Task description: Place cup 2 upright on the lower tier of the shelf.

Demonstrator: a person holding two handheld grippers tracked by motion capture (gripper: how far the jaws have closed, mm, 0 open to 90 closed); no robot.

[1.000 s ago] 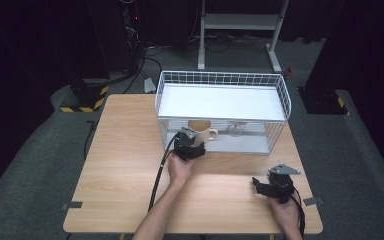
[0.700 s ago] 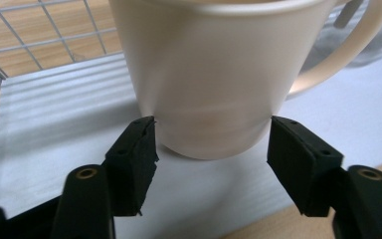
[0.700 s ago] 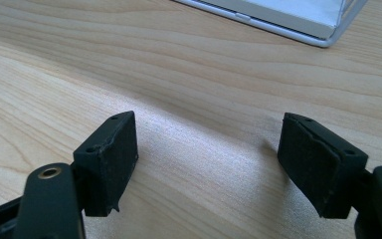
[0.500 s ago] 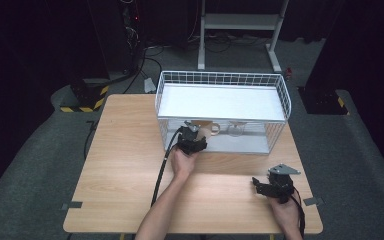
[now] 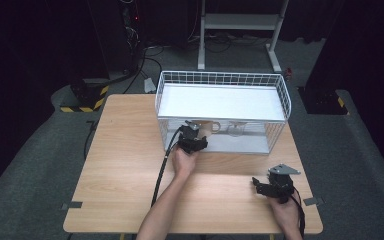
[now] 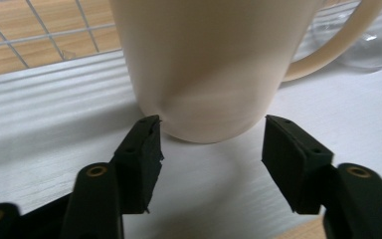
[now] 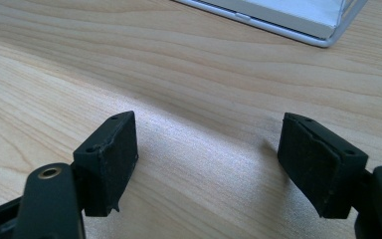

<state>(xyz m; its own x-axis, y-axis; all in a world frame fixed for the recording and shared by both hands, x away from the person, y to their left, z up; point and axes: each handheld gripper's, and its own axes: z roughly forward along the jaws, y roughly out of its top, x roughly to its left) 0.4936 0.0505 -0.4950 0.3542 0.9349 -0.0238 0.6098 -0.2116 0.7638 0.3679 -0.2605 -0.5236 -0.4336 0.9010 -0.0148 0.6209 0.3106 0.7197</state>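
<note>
In the basket, the left gripper nips the mug by its base with the jaw tips; judged shallow, so reseat deeper. The right gripper rests half open, empty.

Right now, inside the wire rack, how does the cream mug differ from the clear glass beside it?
The mug is opaque cream; the glass is see-through. The mug has a loop handle; the glass shows none. The left gripper grips the mug; the glass stands free. Both rest on the white shelf.
</note>
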